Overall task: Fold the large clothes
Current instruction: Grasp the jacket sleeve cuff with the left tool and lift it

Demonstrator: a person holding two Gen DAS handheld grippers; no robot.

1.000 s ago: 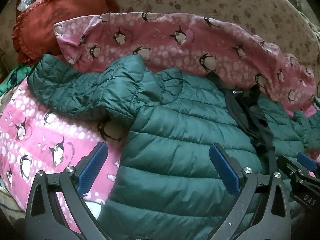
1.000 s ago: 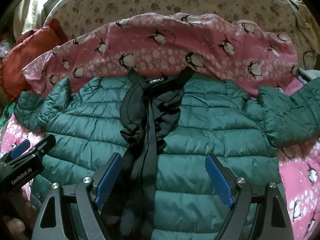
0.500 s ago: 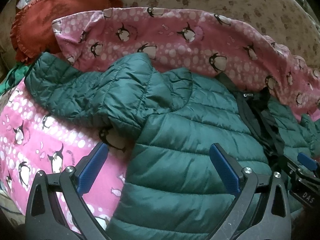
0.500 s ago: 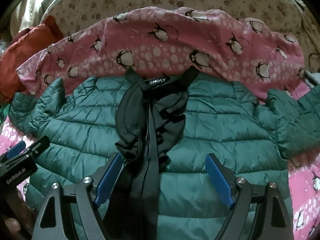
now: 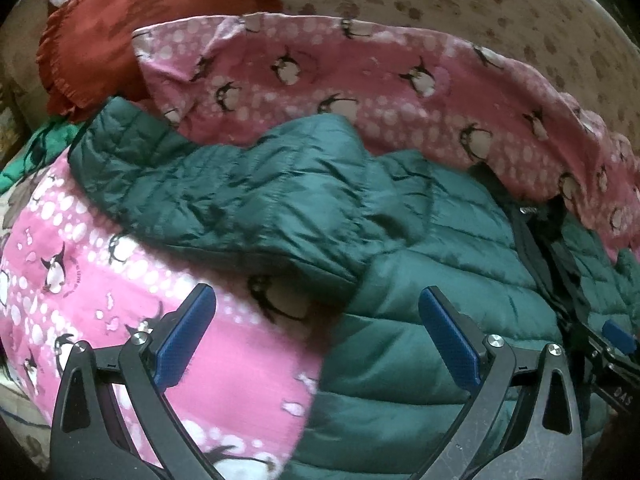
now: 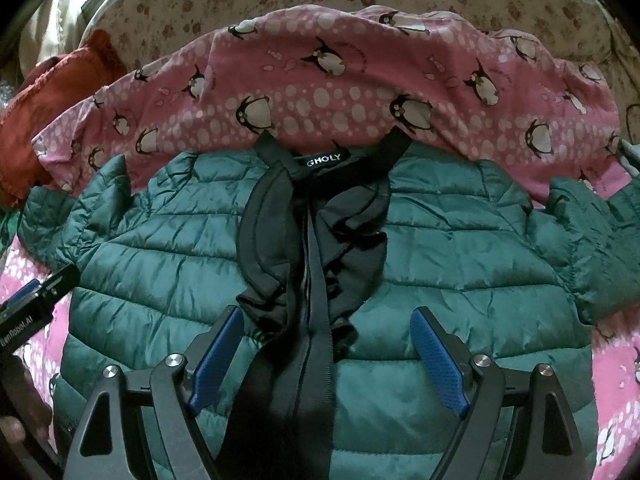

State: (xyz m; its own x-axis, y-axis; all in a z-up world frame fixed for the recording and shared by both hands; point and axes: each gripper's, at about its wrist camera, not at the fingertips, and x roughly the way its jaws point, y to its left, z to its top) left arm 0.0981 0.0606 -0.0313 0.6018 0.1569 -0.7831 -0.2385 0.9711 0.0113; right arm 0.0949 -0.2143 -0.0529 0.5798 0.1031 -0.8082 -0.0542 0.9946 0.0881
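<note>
The jacket (image 6: 460,280) lies spread front-up on a pink penguin-print blanket (image 6: 340,92), directly ahead of and beneath both claws. The right claw (image 6: 326,360) hangs over the lower middle of the jacket, its jaws wide apart and holding nothing; the black zipper strip (image 6: 316,320) runs between its blue pads (image 6: 436,356). The left claw (image 5: 316,332) is likewise wide open and empty, hovering over the jacket's left edge: one finger sits above the blanket, the other above the quilted body. Whether either claw touches the fabric cannot be told.

No containers are in view.

The jacket is dark green, quilted in horizontal bands, with a glossy surface. Its black collar lining (image 6: 340,216) is turned outward and crumpled at the neck, with a label (image 6: 326,159) at the top. One sleeve (image 5: 208,188) extends sideways across the blanket in the left view; the other sleeve (image 6: 592,248) reaches toward the right edge in the right view. A red pillow (image 5: 132,32) lies beyond the blanket.
</note>
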